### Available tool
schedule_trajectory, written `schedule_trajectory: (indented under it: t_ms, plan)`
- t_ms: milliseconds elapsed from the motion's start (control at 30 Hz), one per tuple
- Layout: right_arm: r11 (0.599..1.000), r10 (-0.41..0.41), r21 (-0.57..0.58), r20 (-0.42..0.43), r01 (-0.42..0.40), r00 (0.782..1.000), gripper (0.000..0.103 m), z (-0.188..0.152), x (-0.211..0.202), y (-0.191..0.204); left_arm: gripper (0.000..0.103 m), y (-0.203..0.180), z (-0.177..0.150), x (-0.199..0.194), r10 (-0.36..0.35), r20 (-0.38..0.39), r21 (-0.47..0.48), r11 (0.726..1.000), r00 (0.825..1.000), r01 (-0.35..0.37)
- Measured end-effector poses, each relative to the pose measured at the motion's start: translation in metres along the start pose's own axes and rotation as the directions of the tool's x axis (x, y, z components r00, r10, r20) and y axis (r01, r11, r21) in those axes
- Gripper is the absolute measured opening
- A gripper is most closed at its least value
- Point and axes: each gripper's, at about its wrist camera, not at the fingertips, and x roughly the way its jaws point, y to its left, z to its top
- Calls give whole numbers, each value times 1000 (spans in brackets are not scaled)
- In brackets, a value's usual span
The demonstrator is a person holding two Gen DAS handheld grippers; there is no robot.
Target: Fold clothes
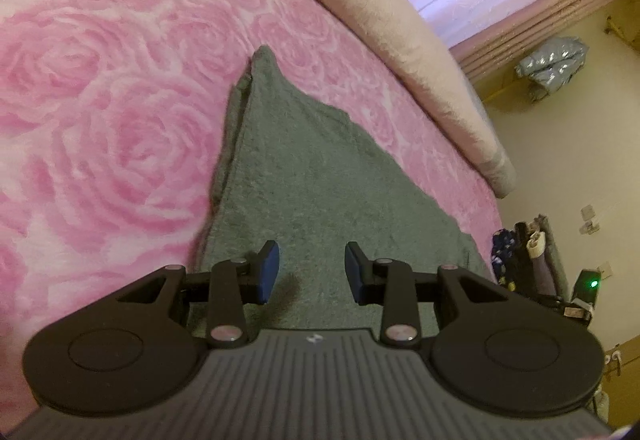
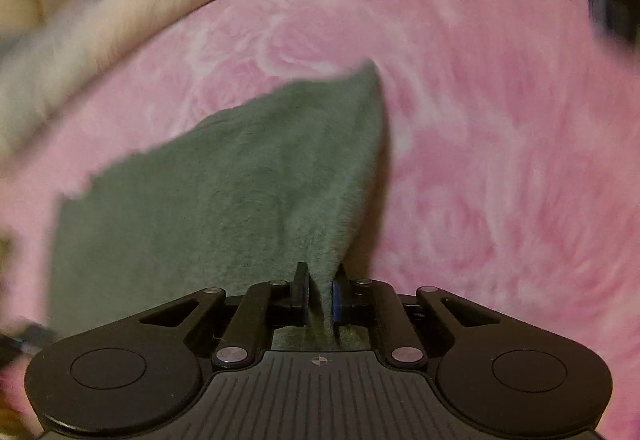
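Note:
A grey-green towel (image 1: pixel 304 168) lies folded on a pink rose-patterned bedspread (image 1: pixel 100 100). In the left wrist view my left gripper (image 1: pixel 312 272) hovers over the towel's near end, open, with nothing between its blue pads. In the right wrist view, which is blurred by motion, my right gripper (image 2: pixel 320 300) is shut on a pinched-up corner of the same towel (image 2: pixel 224 192), and the cloth rises in a ridge into its jaws. The rest of the towel stays flat on the bedspread (image 2: pixel 500 140).
A beige fleece blanket (image 1: pixel 380 12) runs along the far edge of the bed. Beyond it is a pale floor with a crumpled silver-blue garment (image 1: pixel 552 64), hanging clothes (image 1: pixel 520 252) and a device with a green light (image 1: pixel 594 284).

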Motion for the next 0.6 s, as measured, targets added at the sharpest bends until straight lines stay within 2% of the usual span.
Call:
schedule_trajectory:
  t_ms: [100, 233, 267, 300, 333, 367, 467, 600]
  plan:
    - [981, -68, -176, 84, 82, 994, 9, -10, -16, 78, 30, 6, 2, -10, -21, 21, -17, 1000, 1000, 21]
    - [919, -70, -373, 155, 124, 985, 10, -50, -1, 178, 30, 16, 2, -18, -24, 30, -54, 998, 999, 26]
    - [902, -66, -413, 155, 125, 986, 17, -62, 8, 197, 30, 18, 1, -19, -24, 28, -61, 998, 999, 26]
    - [891, -53, -440, 148, 113, 988, 48, -75, 17, 208, 30, 20, 0, -20, -24, 26, -67, 997, 999, 26]
    - [882, -34, -462, 139, 95, 990, 68, -87, 26, 215, 30, 20, -3, -22, -26, 25, -73, 997, 999, 28]
    - [872, -16, -484, 129, 77, 992, 80, -99, 34, 222, 30, 21, -5, -24, -31, 24, -75, 997, 999, 32]
    - [867, 53, -498, 136, 22, 989, 80, -121, 24, 219, 30, 18, -12, -24, -44, 18, -75, 996, 999, 45]
    - [900, 157, -431, 171, -69, 973, 80, -125, -17, 183, 30, 2, -17, -5, -81, -17, -72, 994, 997, 79]
